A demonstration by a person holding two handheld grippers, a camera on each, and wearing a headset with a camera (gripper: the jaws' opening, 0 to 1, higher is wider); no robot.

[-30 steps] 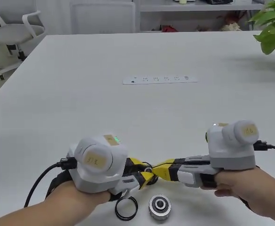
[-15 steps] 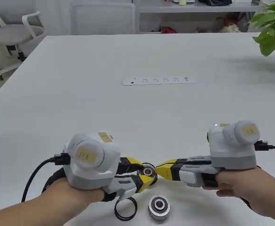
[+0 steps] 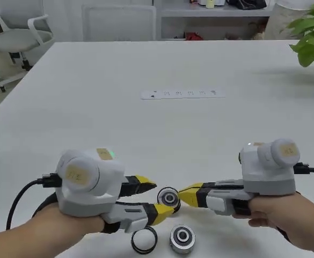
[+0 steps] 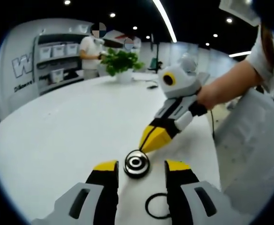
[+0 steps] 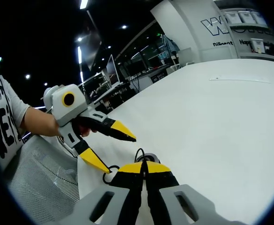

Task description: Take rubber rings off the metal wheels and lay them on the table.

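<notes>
Counts:
- Metal wheels, two: flat wheel [image 3: 182,236] lying on the surface [image 3: 146,134], second wheel [image 3: 169,197] just behind it.
- Rubber rings, two: loose ring [image 3: 144,239] just left of the flat wheel, and a thin black loop [image 5: 137,153] at the second wheel, partly hidden.
- Grippers, two: left gripper [image 3: 163,196], right gripper [image 3: 181,194].
- Hands, two: left hand [image 3: 65,231], right hand [image 3: 285,215].
- One each, all well beyond the flat wheel: power strip [image 3: 182,93], potted plant [image 3: 309,32], office chair [image 3: 17,32].
- People [image 4: 91,49], two, far back in the left gripper view.
</notes>
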